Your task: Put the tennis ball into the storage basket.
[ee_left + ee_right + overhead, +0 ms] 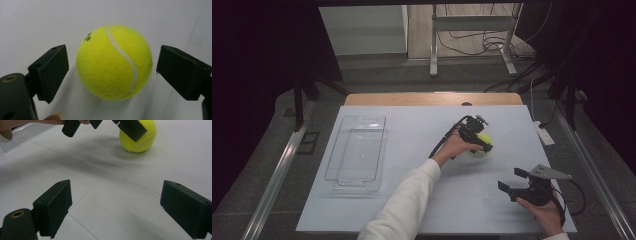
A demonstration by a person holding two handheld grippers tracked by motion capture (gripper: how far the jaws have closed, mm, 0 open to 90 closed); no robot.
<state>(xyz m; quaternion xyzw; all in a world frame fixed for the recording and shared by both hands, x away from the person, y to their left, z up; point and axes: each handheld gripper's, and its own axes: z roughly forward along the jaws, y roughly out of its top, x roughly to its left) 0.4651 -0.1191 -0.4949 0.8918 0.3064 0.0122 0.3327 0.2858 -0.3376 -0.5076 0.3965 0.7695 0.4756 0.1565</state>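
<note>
The tennis ball (114,62) rests on the white tabletop (412,150), right of centre in the high view, at about 2 o'clock from the middle. It sits between the fingers (51,71) of the left gripper (112,72), a narrow gap showing on each side, so the pads do not press it. The right gripper (513,181) hovers at about 4 o'clock, well apart from the ball, its fingers (53,207) spread wide with only bare tabletop between them. A clear plastic tray (343,167) lies at 9 o'clock, far from both. Nothing stands between ball and fingers.
</note>
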